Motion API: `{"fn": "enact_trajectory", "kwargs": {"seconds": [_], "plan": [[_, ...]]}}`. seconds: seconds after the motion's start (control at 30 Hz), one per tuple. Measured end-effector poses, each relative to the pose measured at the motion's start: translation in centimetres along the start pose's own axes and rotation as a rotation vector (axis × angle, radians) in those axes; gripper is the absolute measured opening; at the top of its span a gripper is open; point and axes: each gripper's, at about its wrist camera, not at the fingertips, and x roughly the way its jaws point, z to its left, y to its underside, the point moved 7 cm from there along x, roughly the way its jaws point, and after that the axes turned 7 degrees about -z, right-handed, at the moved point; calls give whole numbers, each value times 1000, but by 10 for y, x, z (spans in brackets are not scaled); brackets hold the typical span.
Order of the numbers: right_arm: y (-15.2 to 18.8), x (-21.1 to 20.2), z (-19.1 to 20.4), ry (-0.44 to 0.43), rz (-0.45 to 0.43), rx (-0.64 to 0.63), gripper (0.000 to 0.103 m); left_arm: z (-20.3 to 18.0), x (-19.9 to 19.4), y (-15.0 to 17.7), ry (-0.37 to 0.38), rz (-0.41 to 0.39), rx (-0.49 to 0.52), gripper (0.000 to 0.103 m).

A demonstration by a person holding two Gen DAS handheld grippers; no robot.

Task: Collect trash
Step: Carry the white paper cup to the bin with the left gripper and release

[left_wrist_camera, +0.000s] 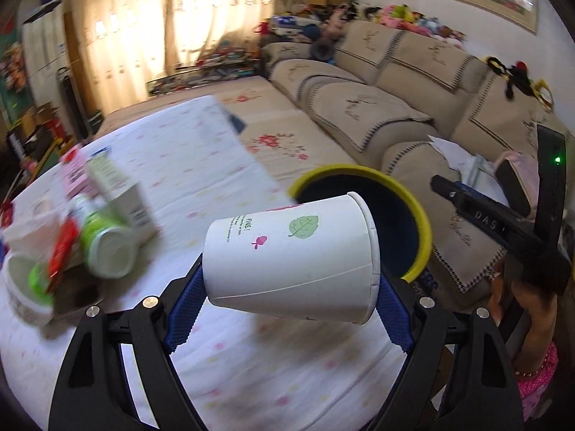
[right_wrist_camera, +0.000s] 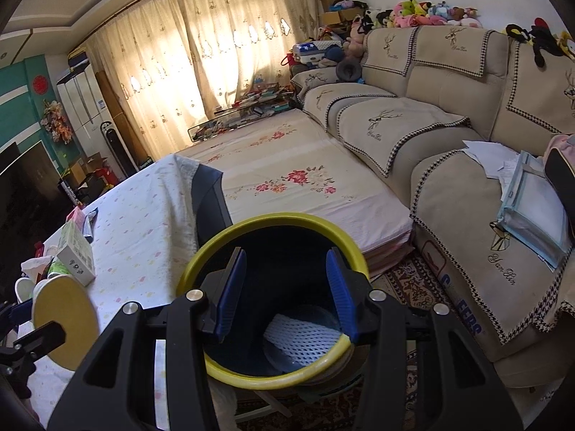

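Over table's near edge, left gripper (left_wrist_camera: 289, 289) clamps one white paper cup (left_wrist_camera: 293, 256) sideways between blue pads, rim toward one yellow-rimmed dark bin (right_wrist_camera: 273, 305). Cup print: green leaf, pink fish, word "FINE!". Right gripper (right_wrist_camera: 285, 294) grips bin's near rim with its right pad, jaws about half apart, tilting bin mouth toward cup. One white mesh foam sleeve (right_wrist_camera: 303, 339) inside bin. Floral tablecloth (left_wrist_camera: 187, 165) carries blurred trash heap: one white-green carton (left_wrist_camera: 118, 183), one green-white bottle (left_wrist_camera: 107, 244). Sofa covers (right_wrist_camera: 402, 122) stitched "Yan Xin".
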Motion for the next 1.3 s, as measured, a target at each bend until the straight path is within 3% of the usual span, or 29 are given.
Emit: {"fn": "enact_trajectory", "kwargs": {"seconds": [0.13,0.3,0.53,0.7,0.9,1.07,1.3], "plan": [[-1,-4,-22,52,-5,15,45,-41,31,-15,61,22,50,83],[-1,-9,-48,117,-3,45,45,-74,69,-34,86,29,91,83],[-2,-13,-54,136,-2,41,46,-73,100,-46,70,24,83,91],[-1,-14,-40,111,4,23,46,-46,66,-44,66,-12,62,92],[7,-8,3,33,32,-30,47,8,-5,-25,3,-91,28,95],[20,-4,70,-107,76,-101,47,72,-67,2,-91,-132,-56,96],[45,-11,188,-353,143,-235,47,173,-141,47,-287,-176,-187,97]]}}
